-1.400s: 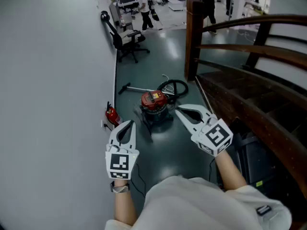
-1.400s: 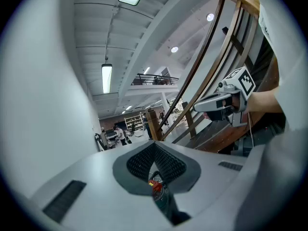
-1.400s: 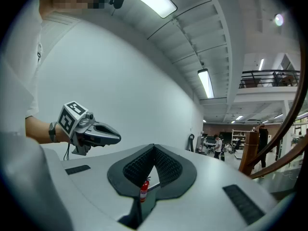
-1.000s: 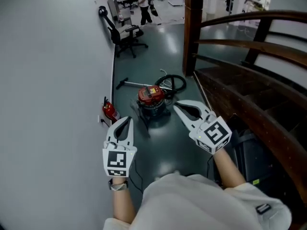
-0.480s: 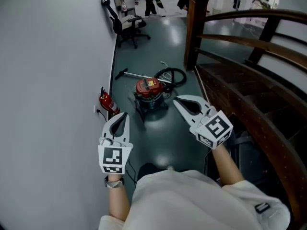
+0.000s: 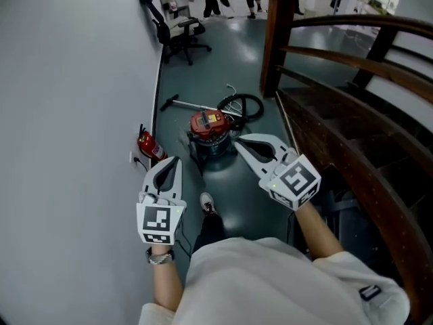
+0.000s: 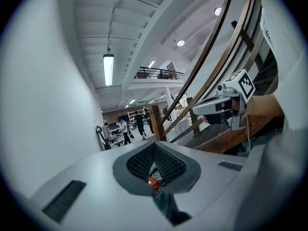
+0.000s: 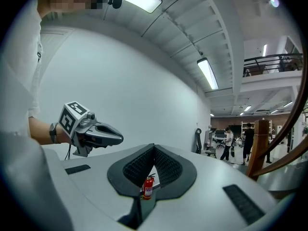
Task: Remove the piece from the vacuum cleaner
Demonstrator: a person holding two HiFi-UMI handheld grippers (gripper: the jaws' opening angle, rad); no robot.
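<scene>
floor: the dark green glossy floor (image 6: pixel 237 195) runs as a narrow lane ahead, so the approach is best kept straight down its middle.
wall: a plain pale grey wall (image 6: pixel 67 114) closes the left side.
staircase: a dark wooden staircase with a curved handrail (image 6: pixel 352 66) closes the right side.
vacuum cleaner: the red-lidded drum vacuum cleaner (image 6: pixel 210 131) stands on the floor ahead, near the stair post and well apart from both grippers.
hose: a black coiled hose (image 6: pixel 245 105) lies just behind the drum. A thin metal wand (image 6: pixel 189 106) lies on the floor toward the wall. Which of these is the piece to pull cannot be told from here.
fire extinguisher: a small red fire extinguisher (image 6: pixel 150 145) stands by the wall, left of the drum, and should be stepped past.
left gripper: the white left gripper (image 6: pixel 174 161) has its jaws pressed together with nothing held.
right gripper: the white right gripper (image 6: pixel 238 141) also has its jaws together and is empty.
step: judged to be the walk-up. Get close and low first, then spread the jaws. One gripper should steady the drum while the other draws the piece out along its socket.
</scene>
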